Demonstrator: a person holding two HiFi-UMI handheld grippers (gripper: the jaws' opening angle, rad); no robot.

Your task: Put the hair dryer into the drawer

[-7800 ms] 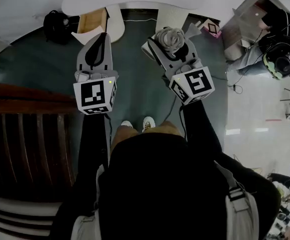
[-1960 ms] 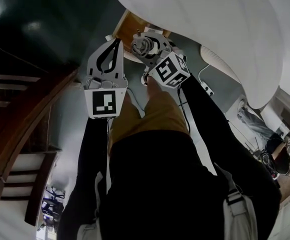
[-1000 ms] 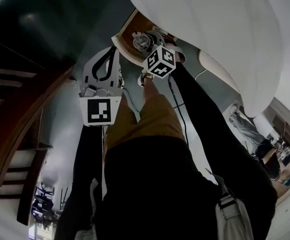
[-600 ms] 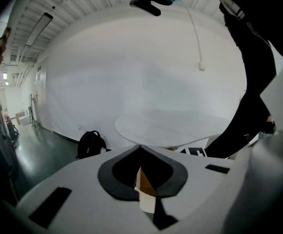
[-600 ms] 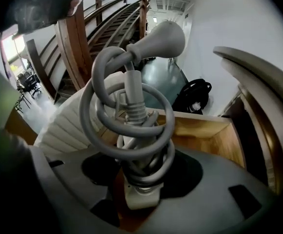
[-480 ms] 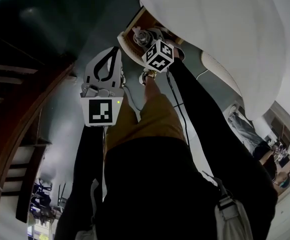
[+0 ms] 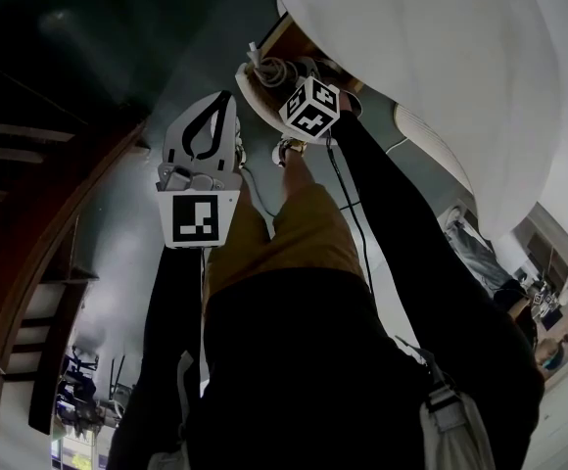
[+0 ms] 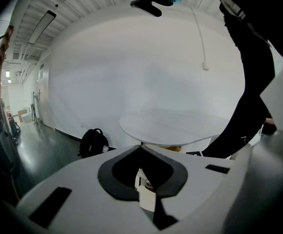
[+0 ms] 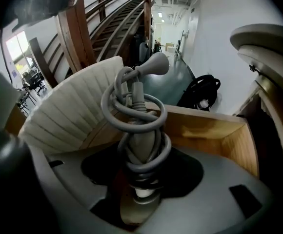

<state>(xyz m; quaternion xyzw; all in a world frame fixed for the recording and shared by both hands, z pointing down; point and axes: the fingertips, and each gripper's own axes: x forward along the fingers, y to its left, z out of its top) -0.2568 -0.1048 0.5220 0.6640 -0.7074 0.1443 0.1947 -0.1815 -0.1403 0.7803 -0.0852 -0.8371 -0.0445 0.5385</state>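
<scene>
Right gripper view shows the right claw (image 9: pixel 142 168), clamped on the cord-wrapped hair dryer (image 9: pixel 140 130), lower than a second ago — the dryer now hangs at the open drawer (image 9: pixel 214 130), nearly ready for release — while the left claw (image 8: pixel 141 147) stays closed, empty.

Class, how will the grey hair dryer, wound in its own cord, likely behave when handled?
The grey hair dryer probably stays rigid: its body stands straight. Its looped grey cord looks floppy and may snag on the wooden drawer.
</scene>
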